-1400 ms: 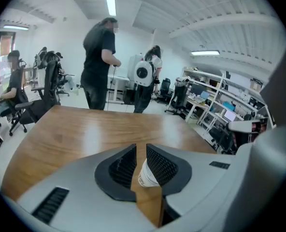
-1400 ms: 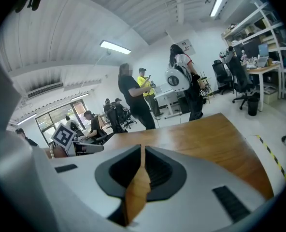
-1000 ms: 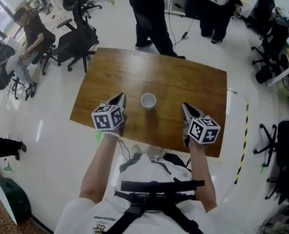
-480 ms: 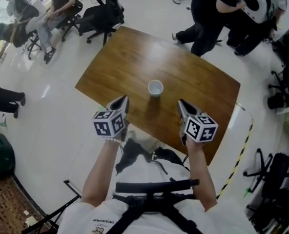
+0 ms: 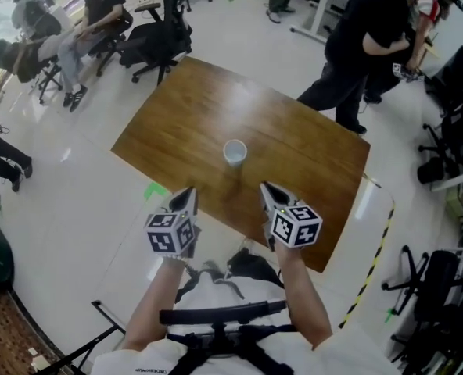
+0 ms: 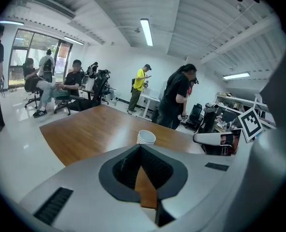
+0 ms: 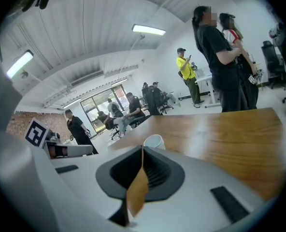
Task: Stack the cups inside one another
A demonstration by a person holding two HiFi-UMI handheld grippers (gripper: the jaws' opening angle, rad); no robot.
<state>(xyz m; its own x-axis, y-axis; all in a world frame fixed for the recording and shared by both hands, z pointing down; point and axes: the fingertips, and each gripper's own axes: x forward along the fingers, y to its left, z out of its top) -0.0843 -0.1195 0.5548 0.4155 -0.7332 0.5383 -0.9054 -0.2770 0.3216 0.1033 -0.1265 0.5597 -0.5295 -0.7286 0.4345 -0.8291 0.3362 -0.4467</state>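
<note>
Reading left gripper (image 5: 187, 195) as closed: tips meeting, nothing pinched. Same for right gripper (image 5: 269, 189): tips together, just been closing, nothing between the jaws. Guessing closed for lack of any load to carry, with no pick set up.

Holding both low over the near edge of the table (image 5: 177, 123), side by side, tips angled down and aimed inward at the cup (image 5: 235, 151). Looks like a parked, symmetrical pose rather than an approach, with neither close to contact.

Locating cup ahead of both sets of tips, between their two lines of aim, apart from each. Shows just above the closed tips in either gripper view. Standing upright, mouth up, about mid-table, presumably so either side can reach it.

Counting:
- cups: one outline only; cannot tell whether several sit nested in it. No second cup seen.
- grippers: two, one marker cube (image 5: 296, 225) on each.
- tables in use: one.
- people around: several, seated off beyond the left gripper's side, standing off beyond the right.

Judging task either finished as a single stack or short of a second cup, with nothing to nest from here.
</note>
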